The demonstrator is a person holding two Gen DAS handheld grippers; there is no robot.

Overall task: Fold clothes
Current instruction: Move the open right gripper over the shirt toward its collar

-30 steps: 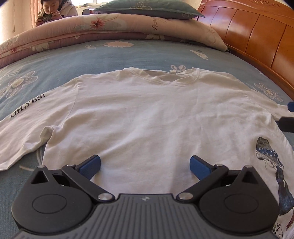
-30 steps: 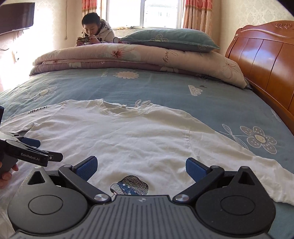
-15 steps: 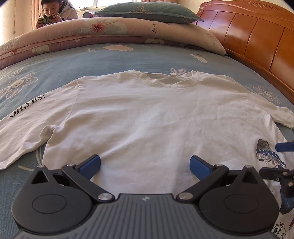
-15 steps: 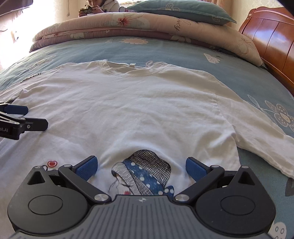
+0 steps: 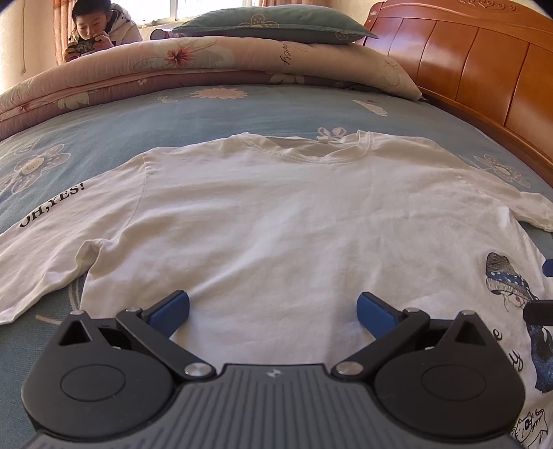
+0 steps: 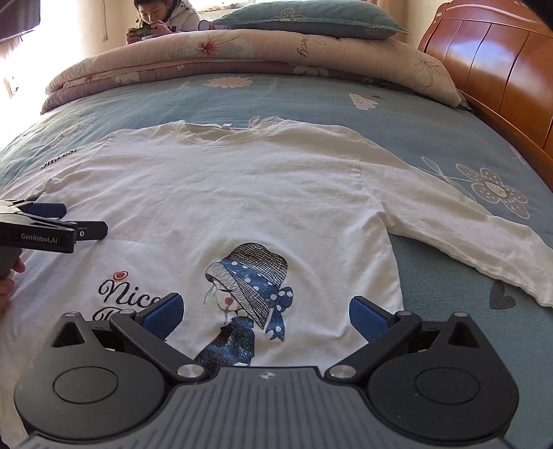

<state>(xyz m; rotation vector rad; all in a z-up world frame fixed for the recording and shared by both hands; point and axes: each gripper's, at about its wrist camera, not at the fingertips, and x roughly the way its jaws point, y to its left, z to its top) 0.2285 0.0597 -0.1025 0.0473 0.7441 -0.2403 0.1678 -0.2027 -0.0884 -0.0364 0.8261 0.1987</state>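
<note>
- Bed (image 5: 283, 103), blue floral sheet: soft, giving surface. Risk — any pinch pressed down into it may catch the sheet along with the garment and drag both.
- Folded quilt (image 5: 207, 65) with a pillow (image 5: 276, 22) on top, well beyond the collar; wooden headboard (image 6: 490, 69) to the right. A person (image 6: 162, 17) sits behind the quilt, looking at a handheld device. None of this is near the work, so low hazard.
- White long-sleeved T-shirt (image 6: 242, 193) lies flat and face up in the middle of the bed, collar away from the cameras, hem nearest them. Both sleeves are spread out to the sides; the one lettered "OH,YES!" (image 5: 52, 207) lies to the left. No fold has been made yet, by my reading.
- Risk: the two-layer body. Grabbing only the top layer would lift the front off the back and balloon it instead of folding.
- Risk: the left armpit (image 5: 90, 248) is already puckered; folding over it would lock in a crease.
- Risk: uneven lifting between the two hands would skew the fold line and pull the printed figure (image 6: 249, 293) off centre.
- Left gripper (image 5: 273, 307): jaws spread wide, nothing between them, hovering low over the lower body of the shirt.
- Right gripper (image 6: 264, 312): also spread wide and empty, over the printed figure near the hem.
- Risk: the two tools sit near each other — reaching inward together could knock them.
</note>
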